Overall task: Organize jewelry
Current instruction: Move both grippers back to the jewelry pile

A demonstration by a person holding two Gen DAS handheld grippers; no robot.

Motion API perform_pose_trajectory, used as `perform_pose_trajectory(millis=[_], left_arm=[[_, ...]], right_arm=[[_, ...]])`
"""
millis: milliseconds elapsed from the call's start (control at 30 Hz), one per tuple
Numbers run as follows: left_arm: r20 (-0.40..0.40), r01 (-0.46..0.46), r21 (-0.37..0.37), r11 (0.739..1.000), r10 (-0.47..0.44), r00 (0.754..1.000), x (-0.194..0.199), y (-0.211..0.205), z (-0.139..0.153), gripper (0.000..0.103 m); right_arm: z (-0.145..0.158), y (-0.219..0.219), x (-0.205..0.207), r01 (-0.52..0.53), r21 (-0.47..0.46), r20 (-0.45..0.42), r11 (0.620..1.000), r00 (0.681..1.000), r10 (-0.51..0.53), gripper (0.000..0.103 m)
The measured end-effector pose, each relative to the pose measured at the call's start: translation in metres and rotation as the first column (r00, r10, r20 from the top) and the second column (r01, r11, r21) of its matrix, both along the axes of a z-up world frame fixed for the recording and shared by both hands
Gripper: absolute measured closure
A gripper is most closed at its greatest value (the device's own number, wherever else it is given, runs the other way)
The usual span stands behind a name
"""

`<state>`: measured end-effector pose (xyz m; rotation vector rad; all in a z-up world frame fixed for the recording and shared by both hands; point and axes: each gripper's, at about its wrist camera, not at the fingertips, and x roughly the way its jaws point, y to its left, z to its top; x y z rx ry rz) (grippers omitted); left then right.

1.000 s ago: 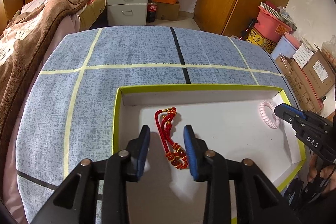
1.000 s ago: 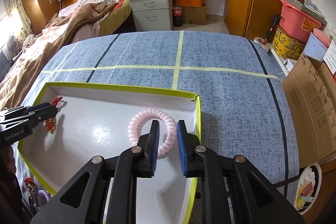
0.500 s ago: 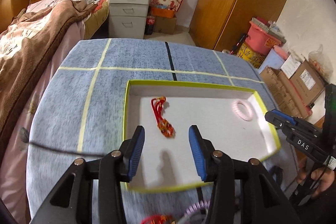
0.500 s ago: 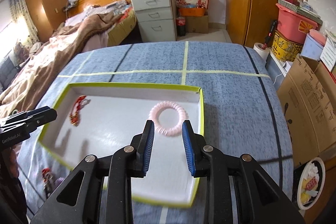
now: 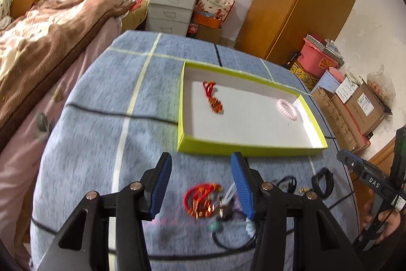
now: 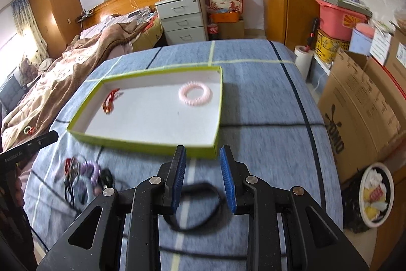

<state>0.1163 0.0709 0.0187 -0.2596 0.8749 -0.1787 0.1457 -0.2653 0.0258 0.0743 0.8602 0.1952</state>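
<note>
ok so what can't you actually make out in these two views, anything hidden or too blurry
- Left wrist view: the loose pile on the blue cloth is motion-blurred; single pieces cannot be told apart, and the left tongs cover part of it.
- Right wrist view: the black band is partly hidden behind the right tongs.
- Right wrist view: the red cord piece in the box is too small to show detail.

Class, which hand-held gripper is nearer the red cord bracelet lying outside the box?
Left. The left hand-held gripper, jaws opening, hovers just above the red cord bracelet; the right hand-held gripper is off to the side, over a black band.
</note>
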Motion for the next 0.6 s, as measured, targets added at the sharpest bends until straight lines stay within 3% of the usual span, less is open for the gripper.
perform_pose_trajectory(millis=[100,133,167,200,600], left_arm=[[-0.008,0.008,-0.004,1.0,-0.008,1.0,-0.01,0.001,-0.007,0.052],[-0.008,0.01,-0.003,1.0,-0.01,1.0,-0.012,0.001,-0.008,0.052],[-0.009,0.011,-0.005,1.0,-0.011,1.0,-0.016,0.001,-0.01,0.052],[-0.01,0.009,-0.009,1.0,-0.009,1.0,-0.018,0.002,-0.011,0.052],[-0.04,-0.047,-0.029,0.998,0.046,0.998,-0.037,0.028,-0.024,0.051]], right_arm=[[-0.008,-0.005,-0.008,0.025,-0.001,-0.018,1.0,1.0,-0.025,0.072],[-0.011,-0.006,-0.011,0.033,0.004,-0.023,0.999,0.999,-0.033,0.066],[-0.014,-0.007,-0.012,0.038,0.007,-0.032,0.999,0.999,-0.038,0.05],[-0.017,-0.008,-0.013,0.039,0.004,-0.043,0.999,0.998,-0.038,0.046],[-0.041,0.002,-0.014,0.037,-0.101,-0.096,0.994,0.994,-0.047,0.044]])
